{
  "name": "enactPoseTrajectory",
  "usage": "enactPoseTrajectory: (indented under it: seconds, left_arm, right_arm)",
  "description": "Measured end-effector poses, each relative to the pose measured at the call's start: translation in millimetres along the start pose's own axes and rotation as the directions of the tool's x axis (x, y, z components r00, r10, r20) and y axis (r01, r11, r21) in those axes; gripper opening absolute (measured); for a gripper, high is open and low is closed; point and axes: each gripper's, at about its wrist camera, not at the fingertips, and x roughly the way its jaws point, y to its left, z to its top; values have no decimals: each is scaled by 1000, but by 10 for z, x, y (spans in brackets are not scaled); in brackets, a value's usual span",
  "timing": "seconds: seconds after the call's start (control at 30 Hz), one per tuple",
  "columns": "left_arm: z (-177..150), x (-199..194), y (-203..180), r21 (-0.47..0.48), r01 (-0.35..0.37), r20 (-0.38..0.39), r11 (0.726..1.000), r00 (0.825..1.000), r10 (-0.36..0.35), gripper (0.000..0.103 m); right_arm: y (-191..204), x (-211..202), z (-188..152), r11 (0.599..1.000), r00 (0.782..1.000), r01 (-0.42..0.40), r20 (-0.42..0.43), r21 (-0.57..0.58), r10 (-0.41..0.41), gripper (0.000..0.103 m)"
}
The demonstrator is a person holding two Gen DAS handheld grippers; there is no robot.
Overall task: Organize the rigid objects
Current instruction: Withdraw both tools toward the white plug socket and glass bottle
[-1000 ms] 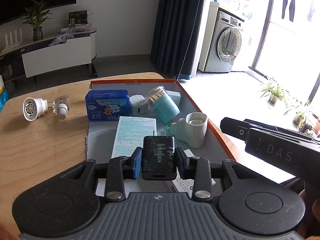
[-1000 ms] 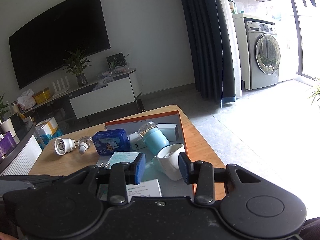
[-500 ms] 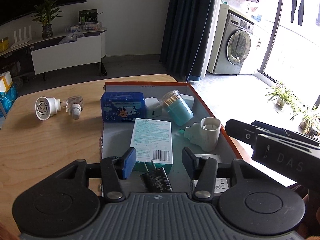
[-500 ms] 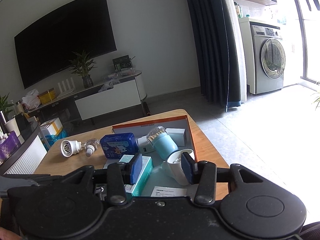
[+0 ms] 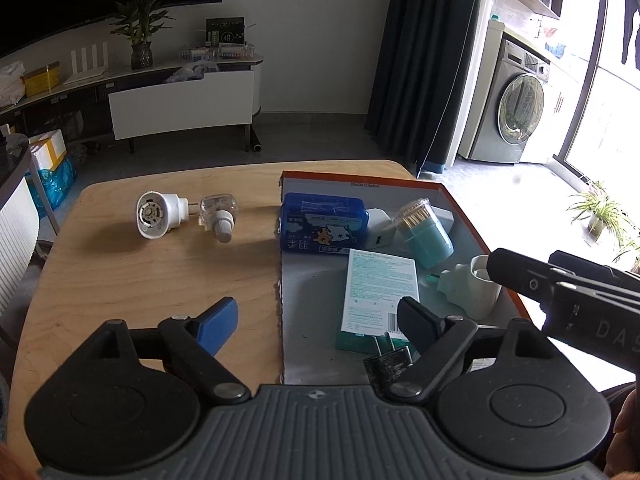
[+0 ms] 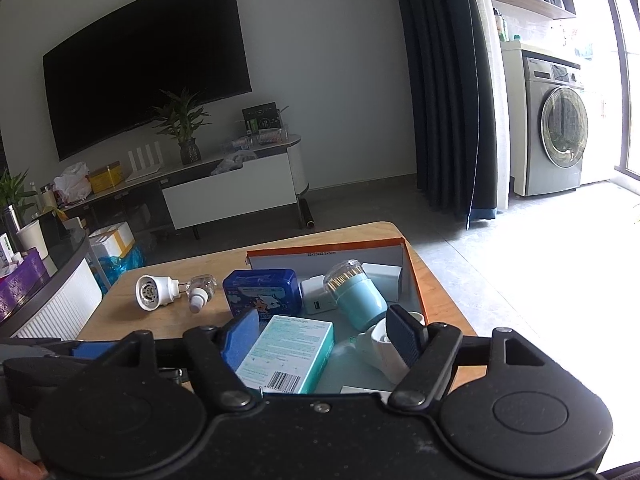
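The left gripper [image 5: 318, 322] hangs above the near edge of the wooden table [image 5: 132, 280], and its two fingers stand wide apart with nothing between them. The right gripper [image 6: 326, 334] is also wide and holds nothing; it hangs over the near part of the orange box [image 5: 464, 216].

The black charger [image 5: 388, 358] lies in the box at its near end, just under the right finger of the left gripper, with its two metal pins toward the teal carton [image 5: 378, 292]. Farther inside are the blue tin [image 5: 322, 222], a white plug [image 5: 380, 228] just beside it, and a teal jar [image 5: 424, 226] lying tilted. A pale plug-in holder [image 5: 466, 288] stands near the right wall of the box.

Outside the box, on the bare table, lie a white round plug-in device [image 5: 158, 214] and a small clear bottle [image 5: 218, 216], close to each other and well apart from both grippers.
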Motion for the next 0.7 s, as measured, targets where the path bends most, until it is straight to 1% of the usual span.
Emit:
enactPoseTrajectory:
  seconds: [0.33,0.7]
  left_arm:
    - [88,-27,420,-72,-67,-4,995,998,66,92]
    - [194,2,748,-115,-116,-5,987,993,117,93]
  right_arm:
    - [257,148,73,996,998,-58,-36,-62,56,84]
    - [564,335,137,986,990,-125,-78,-114,116,84]
